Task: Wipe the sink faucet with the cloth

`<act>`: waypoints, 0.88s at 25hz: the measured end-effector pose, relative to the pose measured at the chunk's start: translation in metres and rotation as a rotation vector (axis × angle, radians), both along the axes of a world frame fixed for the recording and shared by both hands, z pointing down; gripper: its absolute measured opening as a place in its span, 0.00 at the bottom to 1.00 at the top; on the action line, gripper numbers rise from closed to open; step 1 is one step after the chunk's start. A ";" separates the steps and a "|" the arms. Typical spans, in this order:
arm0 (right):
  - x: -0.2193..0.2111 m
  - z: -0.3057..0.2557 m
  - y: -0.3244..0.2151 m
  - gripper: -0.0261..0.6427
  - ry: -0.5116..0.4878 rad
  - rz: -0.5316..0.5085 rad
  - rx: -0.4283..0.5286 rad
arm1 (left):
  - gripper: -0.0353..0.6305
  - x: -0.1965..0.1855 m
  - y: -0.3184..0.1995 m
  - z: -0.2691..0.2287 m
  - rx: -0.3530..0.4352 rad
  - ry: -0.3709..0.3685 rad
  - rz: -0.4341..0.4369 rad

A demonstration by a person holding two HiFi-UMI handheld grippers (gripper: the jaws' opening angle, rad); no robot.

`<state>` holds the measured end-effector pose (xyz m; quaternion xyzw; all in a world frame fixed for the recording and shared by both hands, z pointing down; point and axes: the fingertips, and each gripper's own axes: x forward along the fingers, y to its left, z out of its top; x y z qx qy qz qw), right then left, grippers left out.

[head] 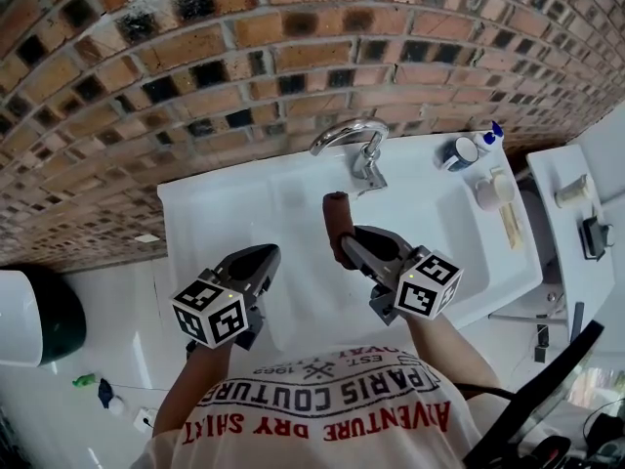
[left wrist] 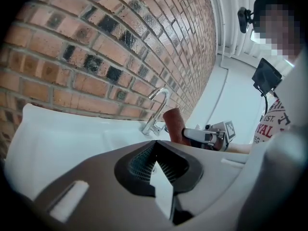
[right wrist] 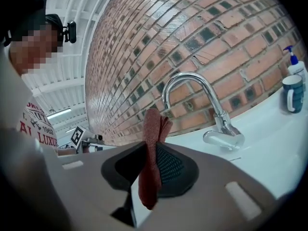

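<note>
R gripper (head: 346, 242) pinches rolled red-brown cloth (head: 337, 215), open gap before curved silver faucet (head: 363, 147). L gripper (head: 265, 259) jaws together, over white sink (head: 220, 213) left side.

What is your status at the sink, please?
Right gripper shut on cloth. Left gripper shut, empty. Cloth held upright over the basin, short of the faucet. Nothing between them.
</note>
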<state>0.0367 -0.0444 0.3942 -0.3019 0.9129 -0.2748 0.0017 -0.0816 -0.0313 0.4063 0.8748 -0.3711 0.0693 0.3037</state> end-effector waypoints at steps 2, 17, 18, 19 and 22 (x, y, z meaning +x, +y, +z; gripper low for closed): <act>-0.003 -0.001 0.002 0.13 -0.001 -0.005 0.002 | 0.06 -0.001 0.001 -0.002 0.004 -0.001 0.000; -0.005 -0.002 0.005 0.13 0.008 -0.015 0.001 | 0.06 0.001 0.004 -0.009 0.016 -0.009 0.015; -0.005 -0.003 0.006 0.13 0.010 -0.016 0.002 | 0.06 0.000 0.003 -0.009 0.017 -0.010 0.017; -0.005 -0.002 0.006 0.13 0.010 -0.016 0.003 | 0.06 0.000 0.003 -0.010 0.019 -0.011 0.018; -0.005 -0.002 0.006 0.13 0.011 -0.016 0.003 | 0.06 0.001 0.002 -0.011 0.024 -0.013 0.021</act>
